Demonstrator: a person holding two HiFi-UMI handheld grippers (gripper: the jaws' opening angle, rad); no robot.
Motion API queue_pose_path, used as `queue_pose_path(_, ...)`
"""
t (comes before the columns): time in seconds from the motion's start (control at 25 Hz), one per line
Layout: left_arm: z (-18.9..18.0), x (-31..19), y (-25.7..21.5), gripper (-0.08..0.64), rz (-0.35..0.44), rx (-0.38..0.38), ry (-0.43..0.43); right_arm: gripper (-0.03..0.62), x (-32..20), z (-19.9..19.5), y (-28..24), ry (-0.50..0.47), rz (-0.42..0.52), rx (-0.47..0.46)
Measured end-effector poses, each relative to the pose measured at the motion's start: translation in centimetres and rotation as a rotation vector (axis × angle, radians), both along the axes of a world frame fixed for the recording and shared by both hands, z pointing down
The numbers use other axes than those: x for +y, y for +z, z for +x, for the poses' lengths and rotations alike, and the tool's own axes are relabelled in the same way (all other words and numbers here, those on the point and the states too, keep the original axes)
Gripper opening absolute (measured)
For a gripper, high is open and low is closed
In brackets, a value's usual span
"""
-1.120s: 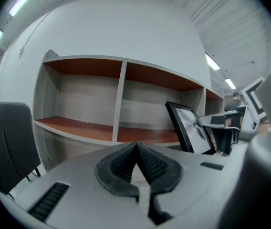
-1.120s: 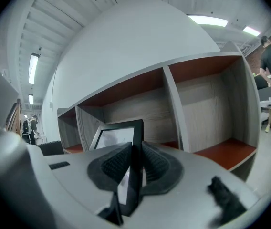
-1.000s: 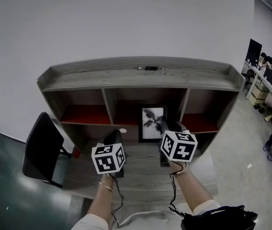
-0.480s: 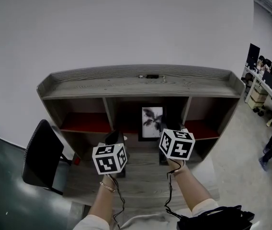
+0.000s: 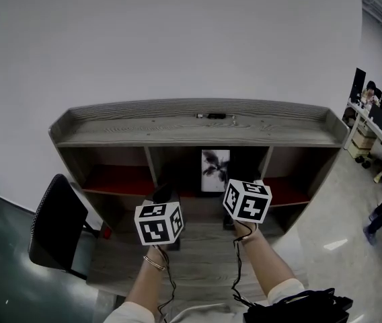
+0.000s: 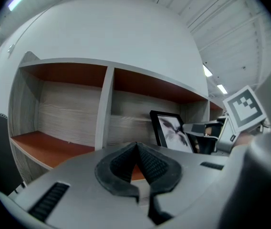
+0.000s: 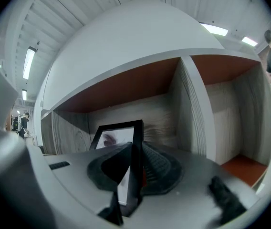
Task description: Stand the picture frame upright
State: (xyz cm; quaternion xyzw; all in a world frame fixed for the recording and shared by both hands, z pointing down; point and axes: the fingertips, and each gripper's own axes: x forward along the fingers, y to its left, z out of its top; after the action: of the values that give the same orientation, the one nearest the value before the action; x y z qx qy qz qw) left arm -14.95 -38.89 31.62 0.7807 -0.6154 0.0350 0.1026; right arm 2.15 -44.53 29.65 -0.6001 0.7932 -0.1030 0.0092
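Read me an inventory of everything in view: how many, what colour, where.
picture frame: one, black, standing in the hutch's middle compartment
desk with hutch: one, grey wood with red-brown shelves, straight ahead
chair: one, black, left of the desk
small object: one, dark, on the hutch's top
left gripper: one, grey, jaws shut on nothing
right gripper: one, grey, shut on the picture frame's edge

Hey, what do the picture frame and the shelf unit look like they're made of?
Picture frame: smooth black border, plastic or painted wood, can't tell which. Shelf unit: grey board with streaky wood grain, probably laminate; its inner shelves look matte red-orange.
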Motion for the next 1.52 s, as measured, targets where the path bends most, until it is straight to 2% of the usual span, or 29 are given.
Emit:
queue_pose_path(0.32,1.2,-1.8,0.1,0.005,-0.009,-0.018,0.028,0.081,-2.0,0.0,0.4,0.011,-0.007,0.007)
queue_pose_path(1.08,1.6,-4.2,1.7,0.005,-0.054,0.005,0.048,0.081,-5.5,-0.9,1.4,0.023,-0.027,0.036)
queue_pose_path(1.52,1.8,-4.6,2.2,0.005,-0.063,0.019,0.043,0.081,-6.3,-1.3,0.8,0.013,-0.006,0.044)
